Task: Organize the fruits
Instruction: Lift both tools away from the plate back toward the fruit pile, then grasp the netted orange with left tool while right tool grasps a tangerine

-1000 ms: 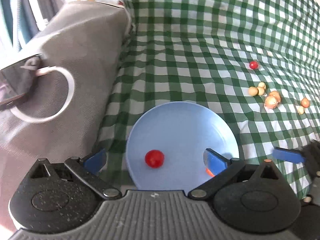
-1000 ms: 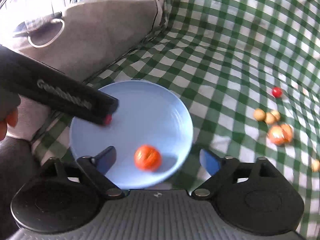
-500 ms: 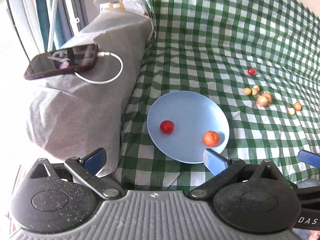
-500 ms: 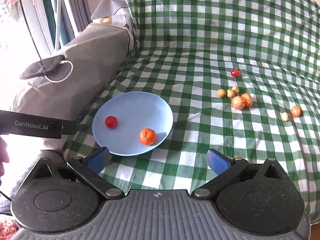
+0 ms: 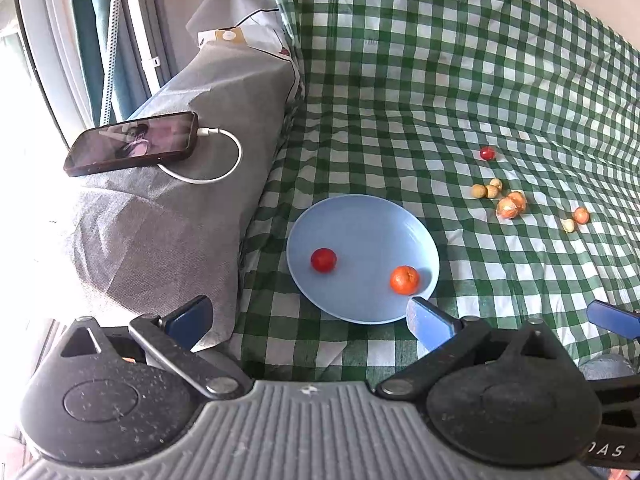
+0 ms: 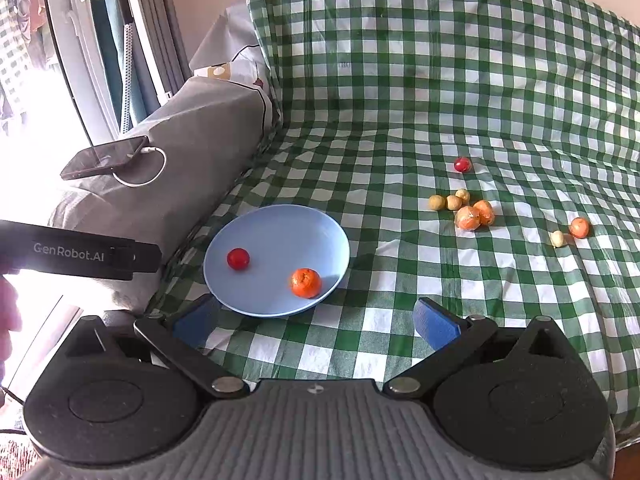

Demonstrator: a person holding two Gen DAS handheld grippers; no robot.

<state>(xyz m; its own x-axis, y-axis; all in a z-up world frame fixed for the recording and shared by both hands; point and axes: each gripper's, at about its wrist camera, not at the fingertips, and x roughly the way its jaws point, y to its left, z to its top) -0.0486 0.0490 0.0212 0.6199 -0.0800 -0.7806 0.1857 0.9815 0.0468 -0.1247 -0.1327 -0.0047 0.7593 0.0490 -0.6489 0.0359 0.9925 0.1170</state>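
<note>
- Blue plate [image 5: 362, 216] – on green/white check cloth [image 5: 440, 80], just beside grey cushion [image 5: 192, 208]. Holds 2 items, apart from each other: red tomato [image 5: 323, 260] left of centre; orange [image 5: 405, 279] near the rim on the right.
- Loose fruit on cloth, well right of plate: 1 small red tomato [image 5: 487, 153] furthest back; cluster of 3 small tan round fruits [image 5: 486, 190] w/ peeled orange pieces [image 5: 511, 206] touching just beside; further right, small orange fruit [image 5: 581, 215] next to a pale bit [image 5: 567, 225].
- Phone [image 5: 132, 143] – lying on cushion top, white cable [image 5: 224, 160] plugged in, looping beside it.
- Left gripper [image 5: 308, 322] – jaws wide, nothing between the blue pads; held above near edge of plate, clear of it.
- Right gripper [image 6: 316, 322] – jaws spread at their widest, empty; near rim of plate shows between the pads, not touched.
- Left unit's black body, lettered, seen at left edge of right-wrist view; part of a hand [image 6: 8, 312] below it.
- Window frame and curtain behind cushion.
</note>
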